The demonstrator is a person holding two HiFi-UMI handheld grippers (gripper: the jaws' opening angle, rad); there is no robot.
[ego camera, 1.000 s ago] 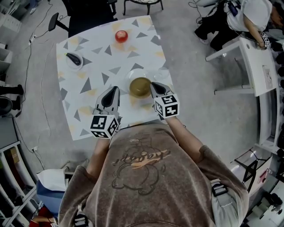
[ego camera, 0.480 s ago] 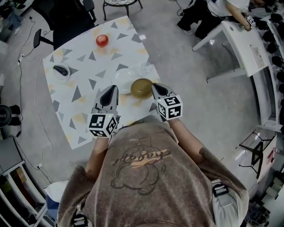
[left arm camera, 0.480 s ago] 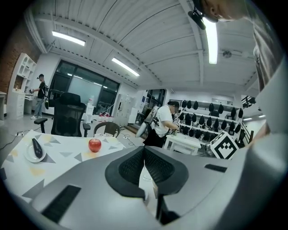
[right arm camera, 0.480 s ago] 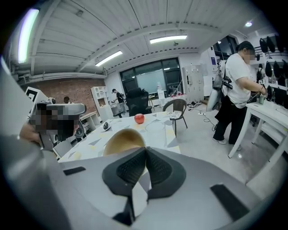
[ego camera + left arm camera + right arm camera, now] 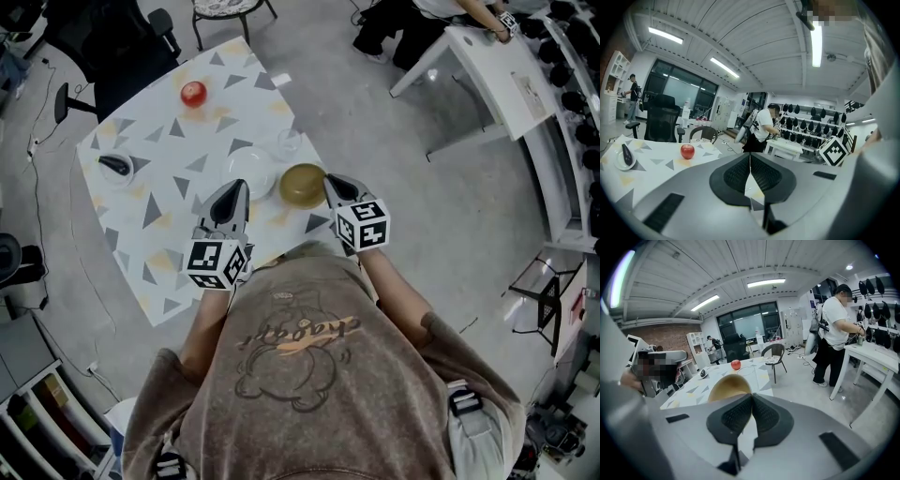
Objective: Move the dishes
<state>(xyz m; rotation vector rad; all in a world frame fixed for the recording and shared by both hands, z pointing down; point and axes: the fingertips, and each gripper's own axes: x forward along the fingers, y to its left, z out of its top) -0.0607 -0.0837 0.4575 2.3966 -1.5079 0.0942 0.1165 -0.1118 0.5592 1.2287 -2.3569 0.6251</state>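
Note:
An olive-brown bowl (image 5: 303, 185) is at the near right of the triangle-patterned table (image 5: 164, 202). My right gripper (image 5: 328, 179) is shut on its near rim; in the right gripper view the bowl (image 5: 730, 386) rises just beyond the closed jaws (image 5: 751, 395). A clear plate (image 5: 251, 173) lies to the bowl's left and a glass (image 5: 289, 142) stands behind it. My left gripper (image 5: 235, 186) hovers by the plate's near edge, shut and holding nothing, its jaws (image 5: 750, 157) pressed together.
A red apple (image 5: 193, 93) sits at the table's far side. A small white dish with a dark object (image 5: 114, 166) is at the left. The table's right edge runs close to the bowl. A person stands at a white side table (image 5: 487, 56), and a chair (image 5: 225, 7) is beyond.
The bowl has come off the clear plate and now sits to its right, carried by the right gripper. The left gripper holds its place beside the plate.

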